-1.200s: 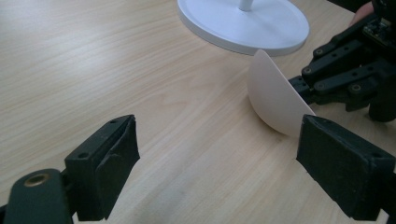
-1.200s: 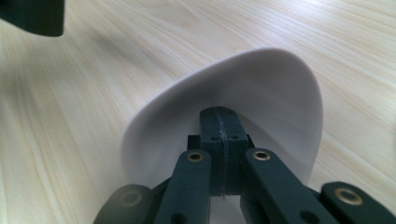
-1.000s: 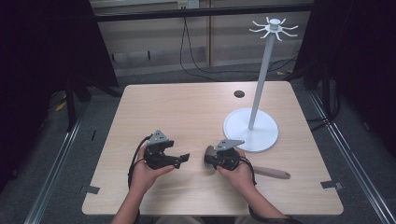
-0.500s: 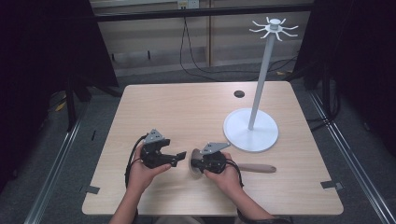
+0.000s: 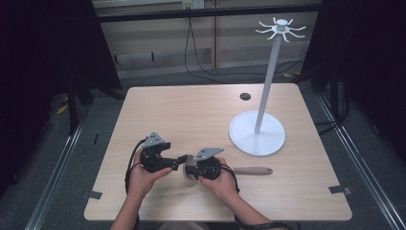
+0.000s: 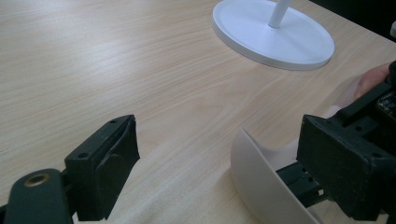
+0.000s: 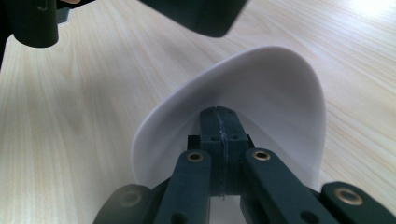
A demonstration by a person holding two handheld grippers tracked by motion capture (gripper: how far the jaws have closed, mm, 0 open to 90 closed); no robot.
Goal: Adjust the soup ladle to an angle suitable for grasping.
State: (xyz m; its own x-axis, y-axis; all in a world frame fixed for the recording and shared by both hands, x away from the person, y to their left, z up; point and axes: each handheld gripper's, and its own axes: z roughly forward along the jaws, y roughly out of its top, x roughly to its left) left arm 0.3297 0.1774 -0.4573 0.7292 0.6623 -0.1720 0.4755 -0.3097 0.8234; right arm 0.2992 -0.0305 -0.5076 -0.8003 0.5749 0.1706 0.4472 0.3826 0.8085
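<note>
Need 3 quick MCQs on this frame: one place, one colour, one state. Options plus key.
1. Where does the stand sit on the table?
A. near left corner
B. right half, away from the person
C. middle of the near edge

2. What colour is the spoon's head?
A. red
B. black
C. white

3. How are the left gripper's jaws?
A. open
B. shut on the stand
C. shut on the spoon's handle

Key:
1 B: in the high view its round base lies on the right side, beyond both hands.
2 C: the right gripper view shows a white curved head around the jaws.
3 A: in the left gripper view the two jaws stand wide apart, pressing on nothing.
</note>
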